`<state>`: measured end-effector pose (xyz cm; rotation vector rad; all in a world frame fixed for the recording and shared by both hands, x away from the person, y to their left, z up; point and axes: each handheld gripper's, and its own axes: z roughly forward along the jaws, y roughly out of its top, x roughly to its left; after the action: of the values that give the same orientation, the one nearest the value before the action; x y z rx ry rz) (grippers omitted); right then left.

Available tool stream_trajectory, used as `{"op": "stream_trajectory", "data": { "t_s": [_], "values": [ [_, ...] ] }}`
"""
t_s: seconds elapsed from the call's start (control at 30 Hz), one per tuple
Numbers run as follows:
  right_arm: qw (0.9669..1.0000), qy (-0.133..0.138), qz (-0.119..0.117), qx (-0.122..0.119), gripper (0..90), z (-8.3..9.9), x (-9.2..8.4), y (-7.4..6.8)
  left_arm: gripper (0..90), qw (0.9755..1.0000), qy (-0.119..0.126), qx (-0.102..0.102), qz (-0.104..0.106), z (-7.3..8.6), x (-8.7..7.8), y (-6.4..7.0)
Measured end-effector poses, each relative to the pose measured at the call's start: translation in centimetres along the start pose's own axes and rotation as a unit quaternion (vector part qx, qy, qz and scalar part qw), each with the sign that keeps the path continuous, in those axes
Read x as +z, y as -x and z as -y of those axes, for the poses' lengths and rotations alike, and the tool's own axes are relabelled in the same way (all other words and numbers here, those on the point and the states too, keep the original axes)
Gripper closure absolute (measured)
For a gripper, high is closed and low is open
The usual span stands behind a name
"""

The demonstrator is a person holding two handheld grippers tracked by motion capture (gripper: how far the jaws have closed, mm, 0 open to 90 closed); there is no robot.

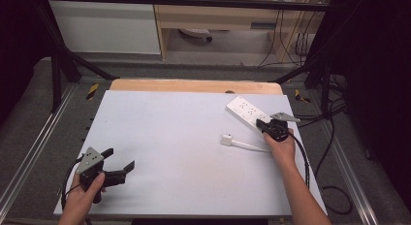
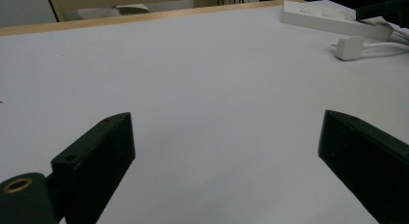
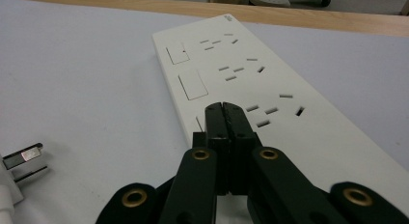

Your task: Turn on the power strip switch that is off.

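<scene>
A white power strip (image 1: 245, 111) lies at an angle on the right part of the white tabletop (image 1: 184, 137). Its sockets and rocker switches face up in the right gripper view (image 3: 241, 74). My right gripper (image 1: 262, 124) is shut with nothing between the jaws, and its tips (image 3: 225, 108) sit over the strip's nearest switch, partly hiding it. A white plug (image 1: 226, 139) with bare metal prongs (image 3: 19, 171) lies just left of the strip, its white cable (image 1: 249, 146) running toward my right hand. My left gripper (image 1: 119, 158) is open near the front left corner (image 2: 226, 132), over bare table.
A wooden strip (image 1: 194, 85) borders the table's far edge. Black frame bars and loose cables (image 1: 334, 186) stand off the right side. From the left gripper view, the power strip (image 2: 328, 16) and plug (image 2: 349, 46) are far off at the upper right.
</scene>
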<state>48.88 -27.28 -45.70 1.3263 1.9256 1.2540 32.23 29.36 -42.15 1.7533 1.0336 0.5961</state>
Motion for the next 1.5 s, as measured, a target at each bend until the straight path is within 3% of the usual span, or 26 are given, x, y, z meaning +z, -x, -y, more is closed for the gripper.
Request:
{"op": "stream_trajectory", "data": {
  "t_s": [0.73,1.5],
  "values": [
    [0.9998,-0.013,0.011,-0.007,90.0,-0.4,0.0,-0.1,6.0,1.0,-0.004,0.001,-0.002,0.1,0.1,-0.1],
    [0.9999,-0.011,0.007,-0.009,89.0,-1.2,-0.2,-0.9,6.0,1.0,-0.004,0.0,-0.002,0.1,0.1,-0.1]
  ]
}}
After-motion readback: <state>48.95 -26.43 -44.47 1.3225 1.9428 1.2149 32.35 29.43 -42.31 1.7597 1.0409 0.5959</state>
